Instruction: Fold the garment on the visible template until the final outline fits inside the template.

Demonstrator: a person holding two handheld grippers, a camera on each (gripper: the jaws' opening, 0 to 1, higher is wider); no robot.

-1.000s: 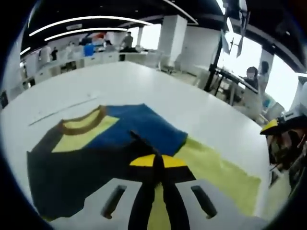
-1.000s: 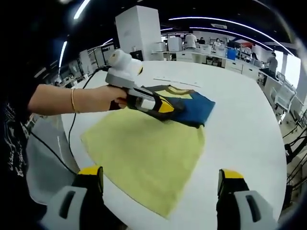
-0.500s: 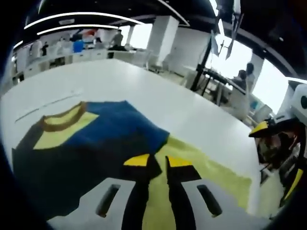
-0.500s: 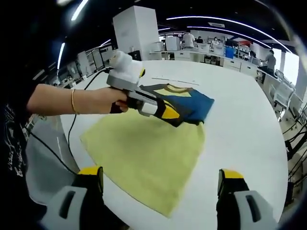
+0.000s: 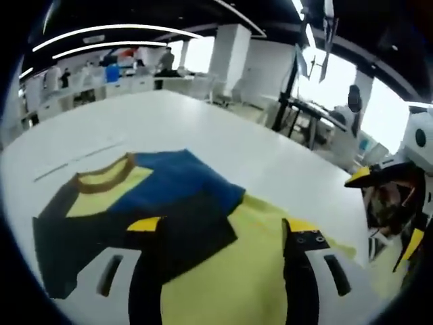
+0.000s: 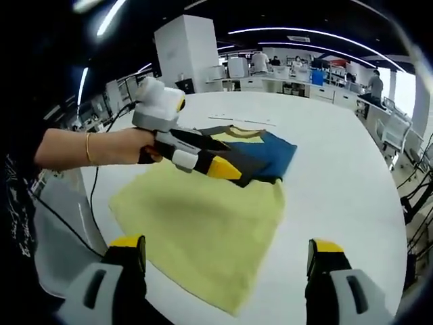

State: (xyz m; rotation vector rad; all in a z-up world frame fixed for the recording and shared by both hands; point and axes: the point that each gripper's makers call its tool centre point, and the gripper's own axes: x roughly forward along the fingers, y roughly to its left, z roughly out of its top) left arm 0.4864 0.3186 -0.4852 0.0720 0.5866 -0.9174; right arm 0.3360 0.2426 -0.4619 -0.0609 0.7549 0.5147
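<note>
We judge the folding only partly done. The garment (image 6: 247, 152) lies on the white table (image 6: 338, 176) at the far end of a pale yellow cloth (image 6: 203, 223), which we take for the template; its dark flap already lies doubled over the blue and yellow body, yet much of it sits past the cloth's far edge, so it must be folded smaller and brought wholly onto the yellow. The left gripper (image 6: 223, 169), held in a person's hand (image 6: 128, 145), hovers above the garment's near edge with its jaws apart and nothing between them, as we see in the left gripper view (image 5: 220, 233). The right gripper (image 6: 226, 250) waits near the cloth's near corner, jaws wide and empty.

The garment looks like soft matte knit in navy, blue and yellow blocks with a brown ribbed collar (image 5: 101, 179). The cloth lies flat and thin, roughly four-cornered. The table is smooth and glossy.
</note>
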